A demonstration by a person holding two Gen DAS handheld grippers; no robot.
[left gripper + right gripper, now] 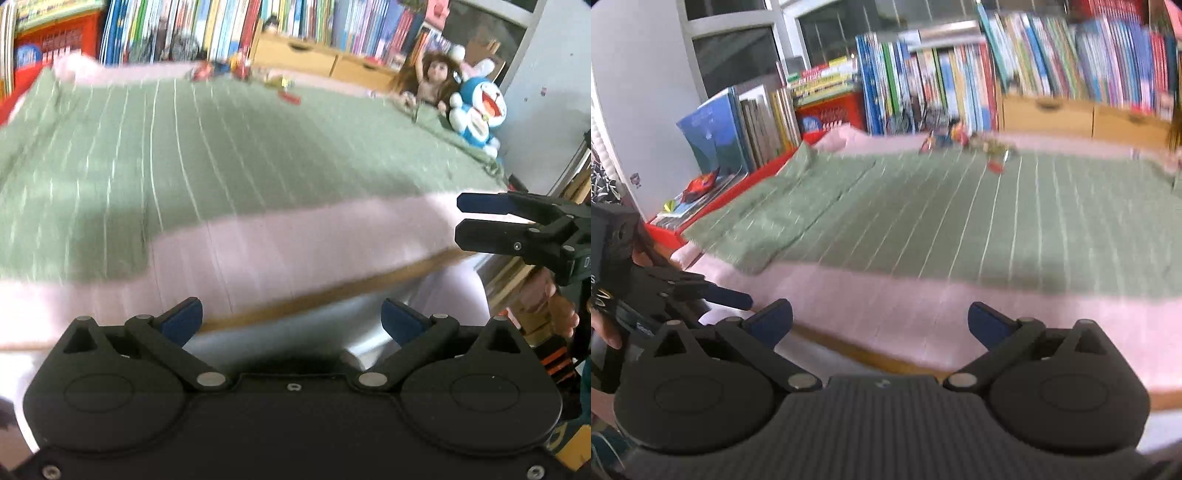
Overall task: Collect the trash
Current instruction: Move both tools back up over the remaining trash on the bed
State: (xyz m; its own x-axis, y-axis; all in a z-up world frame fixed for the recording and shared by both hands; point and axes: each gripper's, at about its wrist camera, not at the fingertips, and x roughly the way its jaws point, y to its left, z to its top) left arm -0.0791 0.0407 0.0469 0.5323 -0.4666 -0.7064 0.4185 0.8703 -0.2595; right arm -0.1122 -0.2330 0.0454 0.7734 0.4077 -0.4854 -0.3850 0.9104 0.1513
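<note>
— What do you hold now?

— Nothing. My left tool (291, 317) is spread wide and empty, and my right tool (881, 319) is the same, wide apart with nothing between the pads. Both are at the near edge of the bed (295, 251), above the pink sheet.

— And where is the trash?

— Far from me. On the far side of the green striped blanket (960, 221), near the bookshelf, there are small colourful scraps (960, 142), and one small red piece (995, 166) lies a little closer. In the left view I see the same red piece (290, 98). I think these are wrappers, but the picture is blurred, so I cannot be sure.

— How will you do it well?

— I judge I must first reach across the bed, low over the blanket. Then I should close on the scrap alone, because the soft cloth can come up with it. The doll (432, 81) and the blue plush toy (478, 110) at the right corner are not trash, so I leave them. A red packet (700, 184) on the side shelf may also be trash.

— Can you read any writing?

— No. The book spines (923, 85) and the red box (831, 114) have print, but it is too blurred.
</note>
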